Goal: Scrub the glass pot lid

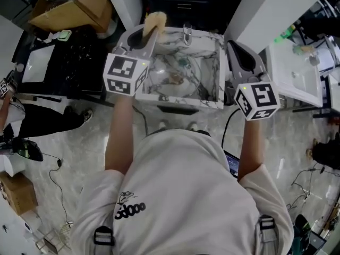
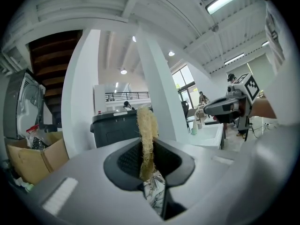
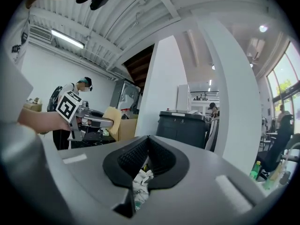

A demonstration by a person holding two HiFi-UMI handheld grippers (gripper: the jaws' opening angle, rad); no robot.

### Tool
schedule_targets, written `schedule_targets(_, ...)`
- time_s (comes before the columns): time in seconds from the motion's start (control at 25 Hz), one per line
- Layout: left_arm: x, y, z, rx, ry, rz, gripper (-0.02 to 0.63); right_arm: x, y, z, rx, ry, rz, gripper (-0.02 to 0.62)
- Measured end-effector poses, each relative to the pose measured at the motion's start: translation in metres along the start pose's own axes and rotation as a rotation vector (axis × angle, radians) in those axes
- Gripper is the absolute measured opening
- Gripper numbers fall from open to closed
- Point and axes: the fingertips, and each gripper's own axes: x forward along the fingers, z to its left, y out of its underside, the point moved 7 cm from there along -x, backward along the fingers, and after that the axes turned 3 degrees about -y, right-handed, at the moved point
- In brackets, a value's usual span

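Observation:
My left gripper (image 1: 149, 36) is shut on a yellow fibrous sponge (image 1: 154, 20), held up over the left rear of a marble-patterned sink (image 1: 212, 103). In the left gripper view the sponge (image 2: 146, 134) stands on edge between the pads. A clear rounded glass lid (image 1: 166, 79) seems to lie in the basin below, partly hidden by the left marker cube. My right gripper (image 1: 234, 48) hovers over the sink's right rim, with its pads (image 3: 136, 156) meeting and nothing between them. Each gripper view shows the other gripper (image 2: 225, 108) (image 3: 91, 121) at the same height.
A faucet (image 1: 187, 32) rises at the sink's back edge. White pillars (image 1: 125, 1) flank the sink. Cardboard boxes (image 1: 79, 7) and a dark bin (image 2: 117, 125) stand at the left, a white table (image 1: 297, 76) at the right. A person (image 1: 32, 118) stands by the left edge.

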Motion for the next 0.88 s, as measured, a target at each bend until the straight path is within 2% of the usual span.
schedule_targets(0.28, -0.011, -0.040, -0.008, 0.038, 0.005, -0.089, 0.051, -0.006, -0.034, 0.003, -0.026, -0.007, -0.079, 0.002)
schedule_targets(0.48, -0.016, -0.063, -0.013, 0.078, 0.010, -0.120, 0.051, -0.009, -0.047, 0.006, -0.037, -0.012, -0.097, 0.002)
schedule_targets(0.88, -0.014, -0.071, -0.022, 0.096, 0.036, -0.149, 0.051, -0.004, -0.051, 0.006, -0.046, -0.023, -0.100, 0.002)
